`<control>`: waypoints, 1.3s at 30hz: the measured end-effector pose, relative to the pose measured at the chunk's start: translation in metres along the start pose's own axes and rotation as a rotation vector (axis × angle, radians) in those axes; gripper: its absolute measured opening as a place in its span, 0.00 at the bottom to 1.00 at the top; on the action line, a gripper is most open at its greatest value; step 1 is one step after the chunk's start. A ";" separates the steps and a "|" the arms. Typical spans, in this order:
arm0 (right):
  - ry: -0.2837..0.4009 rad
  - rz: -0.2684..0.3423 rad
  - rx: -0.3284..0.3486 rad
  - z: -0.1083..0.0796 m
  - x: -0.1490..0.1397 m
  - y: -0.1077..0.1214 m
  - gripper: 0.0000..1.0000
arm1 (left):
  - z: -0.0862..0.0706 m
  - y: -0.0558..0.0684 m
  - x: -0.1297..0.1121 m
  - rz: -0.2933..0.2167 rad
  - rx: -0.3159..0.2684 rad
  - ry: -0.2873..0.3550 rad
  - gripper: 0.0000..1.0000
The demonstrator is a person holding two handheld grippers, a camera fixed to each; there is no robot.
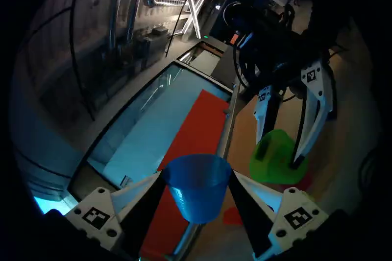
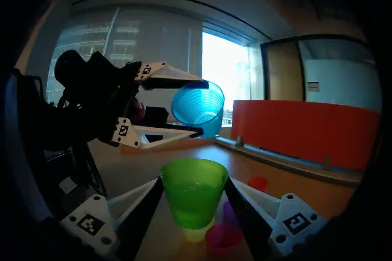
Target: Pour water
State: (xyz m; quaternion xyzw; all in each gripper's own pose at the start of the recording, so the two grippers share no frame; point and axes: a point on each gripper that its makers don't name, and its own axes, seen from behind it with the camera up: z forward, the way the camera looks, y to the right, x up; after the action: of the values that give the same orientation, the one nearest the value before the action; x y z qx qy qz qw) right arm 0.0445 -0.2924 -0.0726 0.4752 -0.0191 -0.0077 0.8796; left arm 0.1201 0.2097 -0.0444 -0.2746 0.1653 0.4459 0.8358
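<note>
A blue cup [image 1: 198, 197] sits between the fingers of my left gripper [image 1: 197, 178], which is shut on it. In the right gripper view that left gripper [image 2: 202, 107] holds the blue cup [image 2: 196, 102] tipped on its side, mouth toward the camera, up above and behind the green cup. My right gripper [image 2: 194, 182] is shut on the upright green cup [image 2: 193, 202], just over the wooden table [image 2: 299, 187]. The green cup's lower part looks darker; I cannot tell if that is water. From the left gripper view the right gripper [image 1: 279, 155] and the green cup [image 1: 274, 163] lie ahead to the right.
Small cups stand on the table under and beside the green cup: yellow [image 2: 198, 235], magenta [image 2: 223, 240], purple [image 2: 229, 209] and red [image 2: 257, 182]. An orange-red partition [image 2: 304, 129] runs along the table's far edge, with a bright window [image 2: 223, 82] behind it.
</note>
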 end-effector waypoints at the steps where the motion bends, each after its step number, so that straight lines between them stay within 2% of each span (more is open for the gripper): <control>1: 0.000 -0.001 -0.001 0.000 0.000 0.000 0.91 | 0.000 0.001 -0.001 -0.016 0.000 -0.003 0.87; 5: 0.001 -0.002 -0.005 0.001 0.000 0.001 0.91 | -0.002 0.004 -0.006 -0.098 0.003 -0.012 0.88; 20: 0.005 -0.006 -0.013 0.000 0.003 0.002 0.91 | 0.000 0.014 -0.028 -0.520 -0.001 -0.048 0.88; 27: 0.005 -0.010 -0.014 0.001 0.003 0.000 0.91 | -0.001 0.023 -0.040 -0.714 -0.029 -0.073 0.87; 32: 0.000 -0.016 -0.014 0.002 0.004 -0.001 0.91 | -0.002 0.028 -0.049 -0.796 -0.034 -0.099 0.87; 39: -0.031 -0.031 -0.006 0.002 -0.001 -0.003 0.91 | -0.005 0.035 -0.061 -0.818 -0.045 -0.141 0.87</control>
State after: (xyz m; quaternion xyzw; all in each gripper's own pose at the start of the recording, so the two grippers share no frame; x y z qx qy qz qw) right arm 0.0438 -0.2959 -0.0735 0.4726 -0.0254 -0.0288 0.8804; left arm 0.0574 0.1823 -0.0272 -0.3046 -0.0250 0.0985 0.9470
